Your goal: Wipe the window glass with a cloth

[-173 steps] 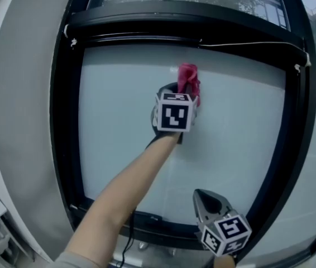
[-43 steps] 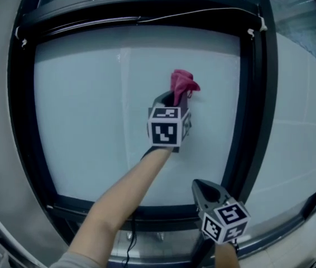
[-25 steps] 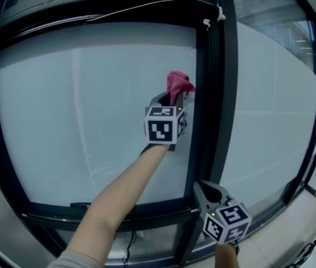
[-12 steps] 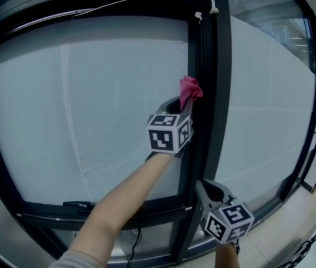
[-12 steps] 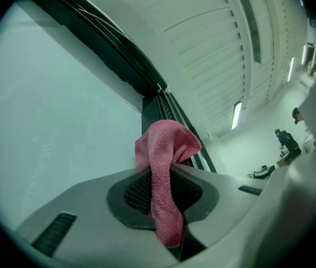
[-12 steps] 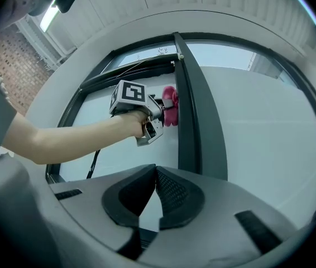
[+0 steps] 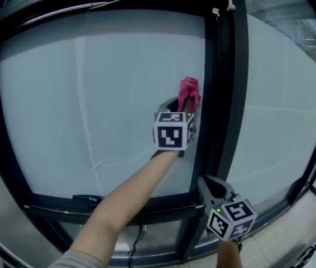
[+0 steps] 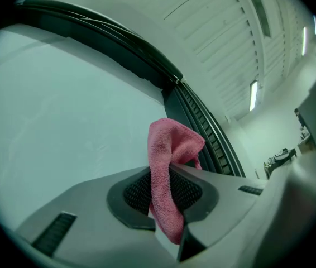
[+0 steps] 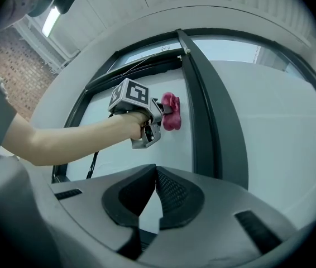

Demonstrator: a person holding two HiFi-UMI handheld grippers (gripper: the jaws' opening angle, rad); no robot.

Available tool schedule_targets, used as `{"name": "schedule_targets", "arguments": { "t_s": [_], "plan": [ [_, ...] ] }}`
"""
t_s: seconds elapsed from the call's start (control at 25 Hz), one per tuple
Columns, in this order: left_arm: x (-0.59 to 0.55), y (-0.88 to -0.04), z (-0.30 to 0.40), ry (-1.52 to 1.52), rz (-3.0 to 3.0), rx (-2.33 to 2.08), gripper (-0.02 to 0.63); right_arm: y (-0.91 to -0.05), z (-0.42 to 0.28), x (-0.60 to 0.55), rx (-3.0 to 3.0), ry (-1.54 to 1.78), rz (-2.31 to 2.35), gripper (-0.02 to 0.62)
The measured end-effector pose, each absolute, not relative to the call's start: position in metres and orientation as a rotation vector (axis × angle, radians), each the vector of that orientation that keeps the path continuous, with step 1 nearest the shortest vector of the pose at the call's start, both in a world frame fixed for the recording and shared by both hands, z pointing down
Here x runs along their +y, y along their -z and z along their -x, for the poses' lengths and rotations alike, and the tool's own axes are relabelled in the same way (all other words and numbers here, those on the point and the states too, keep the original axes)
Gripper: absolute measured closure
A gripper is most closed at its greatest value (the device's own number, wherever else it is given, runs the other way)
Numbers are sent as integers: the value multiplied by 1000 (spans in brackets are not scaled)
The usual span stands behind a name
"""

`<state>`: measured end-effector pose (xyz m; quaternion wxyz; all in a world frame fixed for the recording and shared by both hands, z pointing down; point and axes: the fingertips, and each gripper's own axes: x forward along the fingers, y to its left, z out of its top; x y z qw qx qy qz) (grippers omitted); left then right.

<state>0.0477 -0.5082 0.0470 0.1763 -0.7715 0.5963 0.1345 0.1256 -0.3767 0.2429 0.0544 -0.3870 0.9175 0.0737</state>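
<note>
Pink cloth (image 7: 190, 92), pinched in the left hand-held gripper (image 7: 181, 104), seemingly touches window glass (image 7: 91, 94) just beside the black mullion (image 7: 225, 94) (right hand-held gripper (image 9: 153, 177) closed, empty).

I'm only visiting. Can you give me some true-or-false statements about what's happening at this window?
The left gripper clamps a pink cloth. True.
The right gripper holds a cloth too. False: its jaws are shut on nothing.
The cloth is by the left edge of the window glass. False: it is close to the black frame bar on the pane's right.
In the head view the right gripper is lower than the left. True.
</note>
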Motion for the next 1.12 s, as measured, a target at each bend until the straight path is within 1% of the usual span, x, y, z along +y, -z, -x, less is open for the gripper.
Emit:
{"name": "schedule_targets", "arguments": {
  "t_s": [0.32, 0.68, 1.12],
  "plan": [
    [-491, -48, 2, -327, 2059, 1761, 538, -241, -90, -376, 2830, -228, 1049, 595],
    [-458, -55, 74, -281, 1947, 1865, 538, -251, -13, -365, 2917, -193, 800, 595],
    [-415, -64, 159, -227, 1824, 1982, 538, -249, 55, -344, 2945, -187, 634, 595]
  ]
}}
